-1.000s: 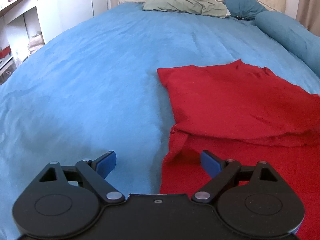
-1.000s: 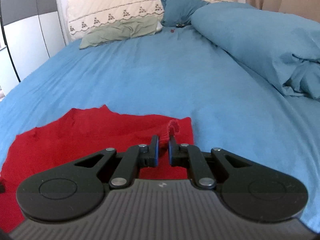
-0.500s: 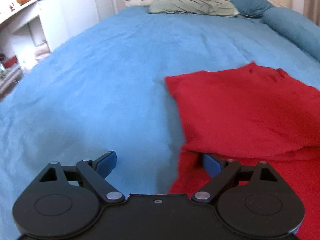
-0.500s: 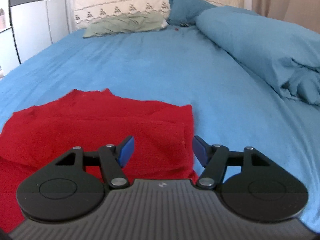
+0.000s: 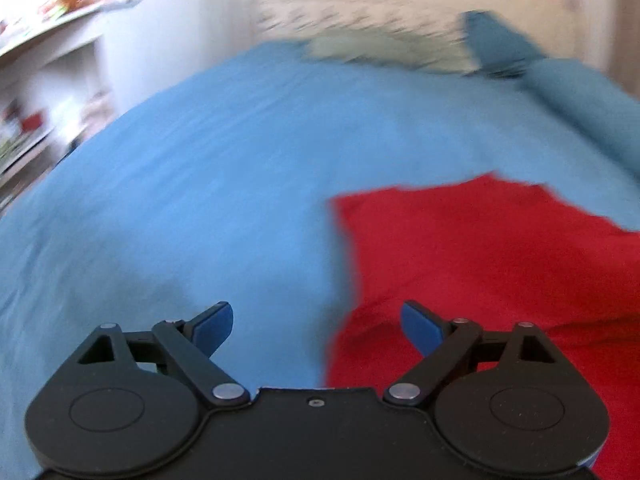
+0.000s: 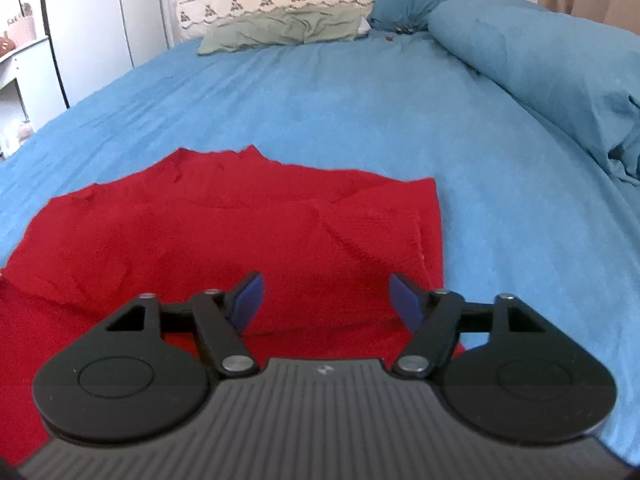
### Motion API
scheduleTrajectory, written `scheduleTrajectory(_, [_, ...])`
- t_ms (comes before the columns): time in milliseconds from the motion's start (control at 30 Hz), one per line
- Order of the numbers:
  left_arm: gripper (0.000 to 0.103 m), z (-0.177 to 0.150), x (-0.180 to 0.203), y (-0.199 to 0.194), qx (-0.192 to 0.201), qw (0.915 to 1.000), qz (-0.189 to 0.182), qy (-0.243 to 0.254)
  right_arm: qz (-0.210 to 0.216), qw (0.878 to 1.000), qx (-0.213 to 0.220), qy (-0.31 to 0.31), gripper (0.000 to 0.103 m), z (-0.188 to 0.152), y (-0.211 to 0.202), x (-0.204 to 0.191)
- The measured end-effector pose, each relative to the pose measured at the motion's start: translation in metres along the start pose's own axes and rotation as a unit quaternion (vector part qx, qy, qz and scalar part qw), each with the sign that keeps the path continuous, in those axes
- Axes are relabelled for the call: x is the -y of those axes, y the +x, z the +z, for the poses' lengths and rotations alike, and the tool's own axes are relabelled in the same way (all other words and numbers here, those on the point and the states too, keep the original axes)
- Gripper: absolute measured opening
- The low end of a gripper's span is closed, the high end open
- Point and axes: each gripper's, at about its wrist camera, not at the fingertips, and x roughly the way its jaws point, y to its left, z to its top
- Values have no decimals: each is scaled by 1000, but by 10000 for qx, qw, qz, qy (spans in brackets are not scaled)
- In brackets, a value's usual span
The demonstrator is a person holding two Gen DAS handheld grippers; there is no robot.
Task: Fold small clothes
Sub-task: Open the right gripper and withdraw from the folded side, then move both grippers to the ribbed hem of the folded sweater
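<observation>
Right gripper (image 6: 326, 296) has just opened, releasing the seemingly sideways-lying red garment (image 6: 240, 232).

Soft, even daylight fills both fisheye views, with straight lines bowed and corners dark at the edges. The left wrist view is smeared by motion blur, worst at the cream embroidered pillow (image 5: 360, 28). The right wrist view is sharp.

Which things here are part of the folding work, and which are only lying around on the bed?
Part of the work:
- red garment, partly folded
- left tongs, open
- right tongs, just opened, nothing between them

Only lying around:
- green pillow
- bunched blue duvet
- blue sheet underneath
</observation>
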Motion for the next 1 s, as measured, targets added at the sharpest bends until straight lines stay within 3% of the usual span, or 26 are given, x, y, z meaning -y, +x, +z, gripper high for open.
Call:
scheduleTrajectory(33, [95, 6, 7, -1, 57, 9998, -177, 92, -4, 10000, 79, -15, 102, 0, -2, 0])
scheduleTrajectory(200, [95, 18, 53, 16, 50, 9948, -860, 535, 40, 9996, 265, -89, 103, 9, 6, -11])
scheduleTrajectory(367, [95, 1, 74, 42, -362, 9929, -808, 792, 159, 9994, 199, 222, 103, 20, 31, -11])
scheduleTrajectory(433, [96, -6, 70, 51, -570, 9914, -791, 876, -69, 9997, -34, 223, 103, 21, 49, -6])
scheduleTrajectory(500, [96, -8, 67, 48, -521, 9906, -848, 940, -442, 9983, -275, 254, 103, 20, 63, 6])
scheduleTrajectory(567, [96, -6, 66, 45, -595, 9907, -804, 924, -248, 9980, -335, 469, 103, 21, 62, 20])
scheduleTrajectory(667, [96, 1, 66, 33, -425, 9930, -659, 888, -225, 9977, -191, 617, 103, 23, 38, 33])
scheduleTrajectory(800, [97, 3, 60, -14, -108, 9949, -617, 793, -61, 9968, 111, 791, 103, 18, -16, 47])
scheduleTrajectory(933, [102, -4, 55, -66, 71, 9954, -672, 675, -217, 9977, 340, 540, 103, 9, -82, 52])
scheduleTrajectory(1000, [102, -12, 56, -89, 53, 9952, -694, 692, -305, 9984, 247, 397, 103, 3, -115, 50])
